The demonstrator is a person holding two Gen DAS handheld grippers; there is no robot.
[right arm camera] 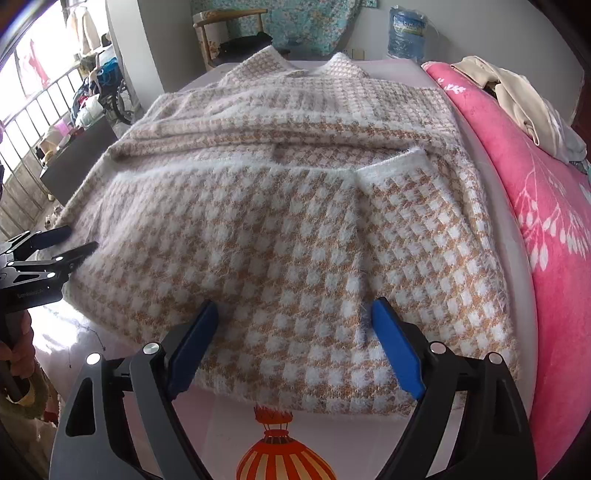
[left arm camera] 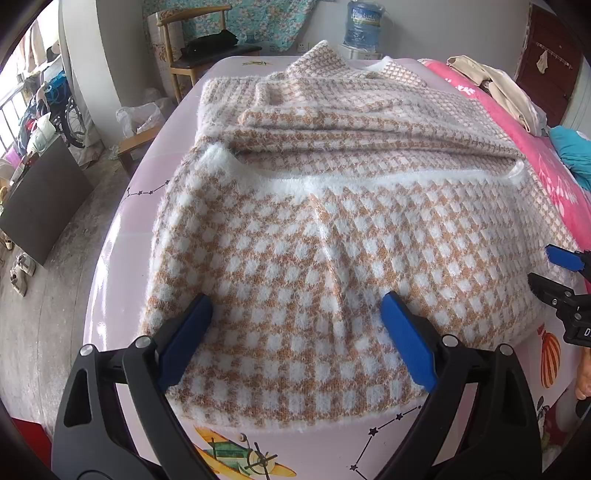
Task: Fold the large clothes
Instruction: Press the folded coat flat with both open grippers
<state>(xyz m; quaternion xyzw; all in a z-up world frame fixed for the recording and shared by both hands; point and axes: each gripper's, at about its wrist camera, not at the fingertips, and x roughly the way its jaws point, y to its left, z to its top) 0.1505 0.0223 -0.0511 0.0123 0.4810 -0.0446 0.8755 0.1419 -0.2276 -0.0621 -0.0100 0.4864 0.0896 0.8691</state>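
A large fuzzy sweater (left arm camera: pixel 332 229) in a tan-and-white check lies spread on a pale pink table (left arm camera: pixel 110 295). Its near part is folded over, with a white fluffy hem (left arm camera: pixel 332 182) running across the middle. It also fills the right wrist view (right arm camera: pixel 277 229). My left gripper (left arm camera: pixel 295 314) is open and empty, its blue pads above the near left part of the sweater. My right gripper (right arm camera: pixel 293 317) is open and empty above the near right part. The right gripper shows at the right edge of the left wrist view (left arm camera: pixel 554 273). The left gripper shows at the left edge of the right wrist view (right arm camera: pixel 70 242).
A pink blanket (right arm camera: pixel 535 206) with beige clothes (right arm camera: pixel 517 96) on it lies along the right side. A wooden chair (left arm camera: pixel 184 48) and a water jug (left arm camera: pixel 362 26) stand behind the table. A dark board (left arm camera: pixel 40 206) and clutter are on the floor at left.
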